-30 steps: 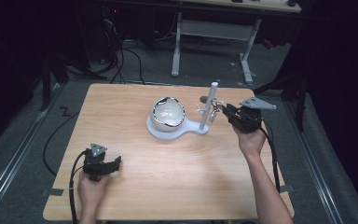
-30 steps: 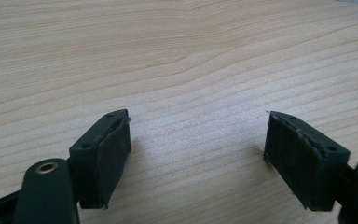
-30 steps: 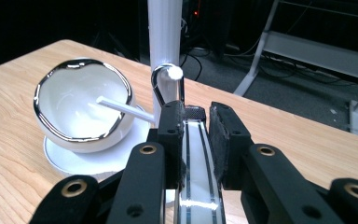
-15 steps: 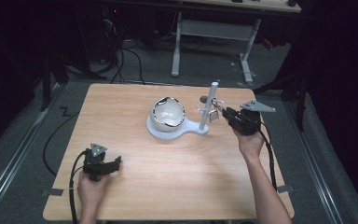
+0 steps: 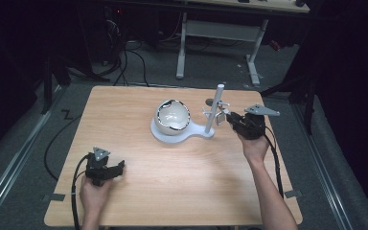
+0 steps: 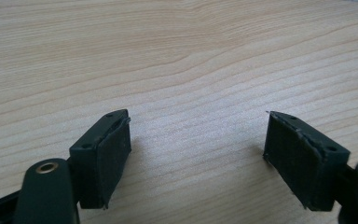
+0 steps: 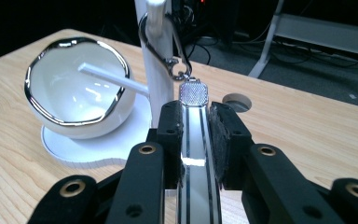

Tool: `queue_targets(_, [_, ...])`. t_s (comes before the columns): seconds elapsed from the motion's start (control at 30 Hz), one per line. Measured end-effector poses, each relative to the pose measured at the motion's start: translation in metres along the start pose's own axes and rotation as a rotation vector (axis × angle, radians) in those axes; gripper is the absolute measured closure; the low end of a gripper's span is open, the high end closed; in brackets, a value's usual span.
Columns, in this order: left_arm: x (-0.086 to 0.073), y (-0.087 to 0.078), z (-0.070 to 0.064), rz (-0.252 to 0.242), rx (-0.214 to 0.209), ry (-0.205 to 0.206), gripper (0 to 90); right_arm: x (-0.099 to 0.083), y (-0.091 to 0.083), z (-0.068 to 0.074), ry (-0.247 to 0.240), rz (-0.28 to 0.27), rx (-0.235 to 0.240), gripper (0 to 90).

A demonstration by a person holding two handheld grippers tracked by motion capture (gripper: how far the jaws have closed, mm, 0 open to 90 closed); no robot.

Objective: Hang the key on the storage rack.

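Near the right edge of the table (image 5: 273,191), right gripper (image 7: 196,116) clamped on the keychain (image 7: 193,93), ring hooked round the white post (image 7: 161,93). Pulling too hard could tip the stand (image 7: 98,149) and bowl (image 7: 74,93). Left gripper (image 6: 198,135) wide apart by the front left corner.

keychain strap (image 7: 193,154) partly hidden between right gripper (image 7: 196,126) pads

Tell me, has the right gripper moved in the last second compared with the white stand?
No. The right gripper stays just right of the white stand, shut on the keychain strap whose ring hangs around the post.
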State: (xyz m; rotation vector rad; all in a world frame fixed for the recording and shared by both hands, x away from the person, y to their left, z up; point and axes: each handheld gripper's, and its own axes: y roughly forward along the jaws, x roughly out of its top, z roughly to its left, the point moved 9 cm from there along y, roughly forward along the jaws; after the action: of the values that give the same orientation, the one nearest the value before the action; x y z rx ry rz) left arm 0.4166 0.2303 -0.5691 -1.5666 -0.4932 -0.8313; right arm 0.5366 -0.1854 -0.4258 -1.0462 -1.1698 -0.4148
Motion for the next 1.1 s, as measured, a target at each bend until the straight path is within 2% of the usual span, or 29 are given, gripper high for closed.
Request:
queue_targets(0.37, [0.000,0.000,0.000,0.000,0.000,-0.001,23.1,-0.008,0.015,0.000,-0.014,0.033,-0.008,74.5])
queue_targets(0.83, [0.000,0.000,0.000,0.000,-0.001,0.000,23.1,-0.015,0.031,0.000,-0.004,0.056,-0.015,73.9])
queue_targets(1.1, [0.000,0.000,0.000,0.000,-0.001,0.000,23.1,-0.019,0.032,-0.002,0.015,0.066,-0.013,62.7])
